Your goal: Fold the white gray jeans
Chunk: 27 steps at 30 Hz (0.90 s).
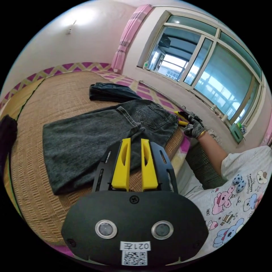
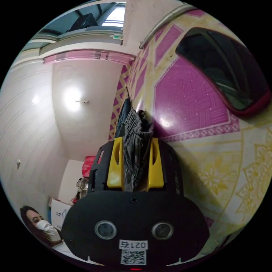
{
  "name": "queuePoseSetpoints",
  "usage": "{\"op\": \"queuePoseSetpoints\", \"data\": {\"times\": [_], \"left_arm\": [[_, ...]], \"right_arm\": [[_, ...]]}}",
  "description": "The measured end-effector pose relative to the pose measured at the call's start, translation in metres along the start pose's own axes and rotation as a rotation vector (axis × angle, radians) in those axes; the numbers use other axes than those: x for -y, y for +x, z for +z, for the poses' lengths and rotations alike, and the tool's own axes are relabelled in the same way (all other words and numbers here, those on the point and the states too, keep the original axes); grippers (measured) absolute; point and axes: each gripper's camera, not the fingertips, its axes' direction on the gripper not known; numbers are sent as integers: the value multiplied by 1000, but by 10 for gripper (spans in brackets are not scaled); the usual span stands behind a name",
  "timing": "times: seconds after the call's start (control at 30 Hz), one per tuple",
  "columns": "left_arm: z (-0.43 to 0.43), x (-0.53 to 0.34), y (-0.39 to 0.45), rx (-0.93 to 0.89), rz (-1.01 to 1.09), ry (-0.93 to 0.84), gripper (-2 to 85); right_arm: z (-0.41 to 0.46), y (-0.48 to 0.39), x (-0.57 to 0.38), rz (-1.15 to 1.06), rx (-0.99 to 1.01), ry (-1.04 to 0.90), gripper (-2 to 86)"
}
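The grey jeans [image 1: 93, 141] lie spread flat on a woven mat [image 1: 56, 93], back pockets up, waistband toward the window side. My left gripper [image 1: 135, 140] hovers above the middle of the jeans, its yellow jaws a narrow gap apart with nothing between them. At the waistband's far corner, a gloved hand [image 1: 194, 129] holds my right gripper [image 1: 179, 118]. In the right gripper view, my right gripper [image 2: 136, 138] is shut on a bunched fold of the grey jeans [image 2: 136, 161], which stands up between its two yellow jaws.
A folded pair of darker jeans [image 1: 112, 92] lies on the mat beyond the grey pair. A dark cloth [image 1: 7, 133] sits at the mat's left edge. A pink patterned sheet [image 2: 192, 104] borders the mat. A dark red-rimmed object [image 2: 226, 70] lies on it. The person sits at the bed's edge.
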Motion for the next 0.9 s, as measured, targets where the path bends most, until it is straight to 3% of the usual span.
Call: {"op": "queuePoseSetpoints", "data": {"times": [0.17, 0.37, 0.43, 0.53, 0.67, 0.8, 0.9], "left_arm": [[-15, -22, -18, 53, -62, 26, -5], [-44, -48, -50, 91, -124, 41, -9], [-54, -58, -62, 71, -150, 58, -9], [-67, -73, -80, 52, -186, 78, -9], [-82, -92, -104, 47, -237, 88, -9], [-101, -110, -125, 72, -267, 79, -9], [-118, -122, -138, 108, -279, 76, -9]], "right_arm": [[30, -24, 8, -42, 3, -27, 67], [76, -245, -65, -658, -186, -45, 54], [124, -336, -132, -922, -261, -101, 53], [206, -404, -226, -1174, -297, -195, 52], [336, -409, -330, -1306, -316, -390, 52], [480, -328, -404, -1292, -472, -682, 57], [470, -325, -408, -1232, -403, -572, 59]]}}
